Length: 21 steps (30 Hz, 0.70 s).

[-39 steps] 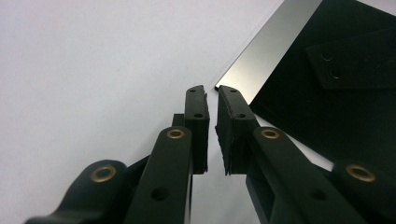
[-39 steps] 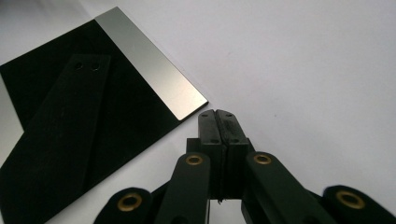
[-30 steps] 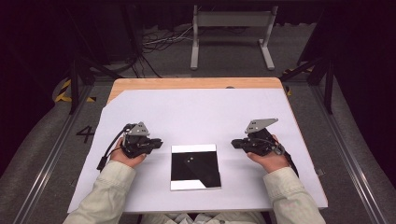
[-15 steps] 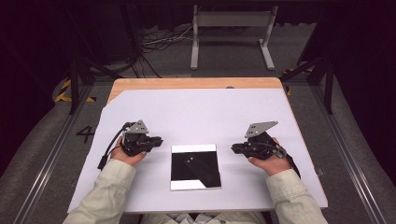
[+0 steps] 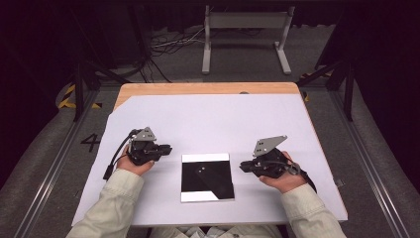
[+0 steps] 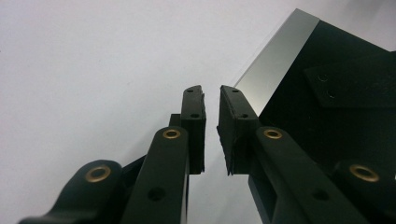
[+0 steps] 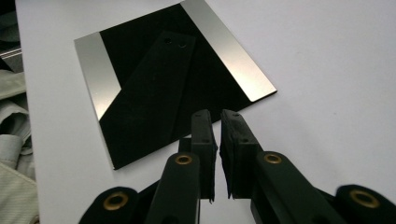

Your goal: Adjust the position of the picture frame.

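A black square plate (image 5: 207,176) with silver strips along two edges is lying flat near the tabletop's (image 5: 213,119) front edge, at its middle. The left tongs (image 5: 168,148) and right tongs (image 5: 243,165) are flanking it, each just beside it, jaws nearly together and gripping nothing.

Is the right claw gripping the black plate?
No, the right claw has an empty gap and sits short of the plate.
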Available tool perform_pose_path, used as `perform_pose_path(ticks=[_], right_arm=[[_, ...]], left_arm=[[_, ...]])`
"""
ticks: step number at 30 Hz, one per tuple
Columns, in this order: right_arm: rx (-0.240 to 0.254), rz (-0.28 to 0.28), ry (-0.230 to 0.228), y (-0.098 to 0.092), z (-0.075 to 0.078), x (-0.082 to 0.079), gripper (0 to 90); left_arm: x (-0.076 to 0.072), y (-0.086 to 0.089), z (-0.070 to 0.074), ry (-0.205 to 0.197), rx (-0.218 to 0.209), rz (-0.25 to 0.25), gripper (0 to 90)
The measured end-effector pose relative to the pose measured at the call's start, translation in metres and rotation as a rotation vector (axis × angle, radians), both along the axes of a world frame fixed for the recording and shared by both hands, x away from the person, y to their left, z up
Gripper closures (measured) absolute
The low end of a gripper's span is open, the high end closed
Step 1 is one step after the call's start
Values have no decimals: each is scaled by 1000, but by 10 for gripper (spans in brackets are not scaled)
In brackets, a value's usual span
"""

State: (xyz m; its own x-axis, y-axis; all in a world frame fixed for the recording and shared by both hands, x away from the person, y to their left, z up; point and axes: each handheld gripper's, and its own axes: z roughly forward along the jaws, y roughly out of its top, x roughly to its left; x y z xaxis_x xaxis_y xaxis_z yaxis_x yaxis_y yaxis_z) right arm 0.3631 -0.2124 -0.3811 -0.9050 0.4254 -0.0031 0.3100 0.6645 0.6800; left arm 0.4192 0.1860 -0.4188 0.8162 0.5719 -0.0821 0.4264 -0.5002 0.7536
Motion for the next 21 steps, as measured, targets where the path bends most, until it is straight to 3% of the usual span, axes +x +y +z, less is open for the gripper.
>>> perform_pose_path(ticks=[9, 16, 21], right_arm=[[-15, 32, 13, 6, -5, -11, 832], [-40, 65, 56, 16, -18, -17, 828], [-63, 84, 67, 20, -23, -19, 828]], left_arm=[[5, -2, -1, 0, -19, 5, 810], [10, 2, -4, 22, -52, 25, 805], [8, 3, -1, 10, -57, 29, 806]])
